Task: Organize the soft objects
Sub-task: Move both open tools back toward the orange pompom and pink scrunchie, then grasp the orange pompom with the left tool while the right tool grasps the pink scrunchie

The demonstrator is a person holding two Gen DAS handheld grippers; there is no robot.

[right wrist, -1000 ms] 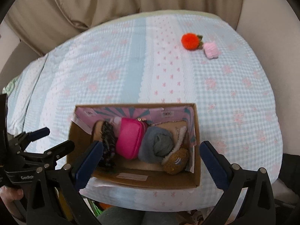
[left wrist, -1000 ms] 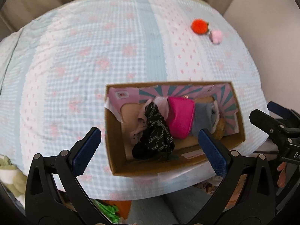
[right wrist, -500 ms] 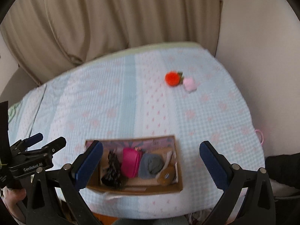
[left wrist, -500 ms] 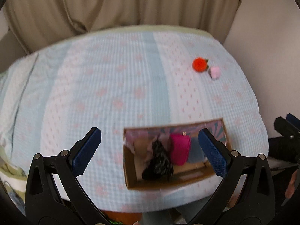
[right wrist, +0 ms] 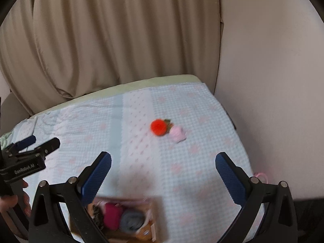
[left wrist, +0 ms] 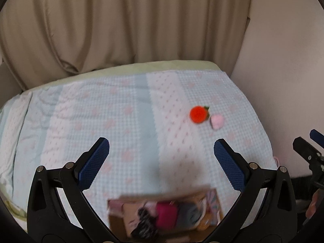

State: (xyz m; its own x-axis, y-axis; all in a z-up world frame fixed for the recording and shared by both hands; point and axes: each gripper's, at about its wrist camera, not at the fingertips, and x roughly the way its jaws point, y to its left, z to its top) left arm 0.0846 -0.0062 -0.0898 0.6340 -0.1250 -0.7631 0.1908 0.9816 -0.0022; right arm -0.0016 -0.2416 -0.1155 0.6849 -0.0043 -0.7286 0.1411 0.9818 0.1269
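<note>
Soft objects crowd our cardboard box (left wrist: 212, 204) at the bed's near edge: a black patterned piece (left wrist: 141, 222), a magenta pouch (left wrist: 165, 215) and a grey roll (left wrist: 187, 215), all blurred. Toward the far right corner of the checked bedspread (left wrist: 101, 121), an orange pom-pom (left wrist: 199, 114) lies just beside a pink plush (left wrist: 217, 121). We hold our left gripper (left wrist: 161, 162) and right gripper (right wrist: 163, 175) above the bed, jaws spread wide and empty. Beige curtains (right wrist: 101, 40) hang behind.
</note>
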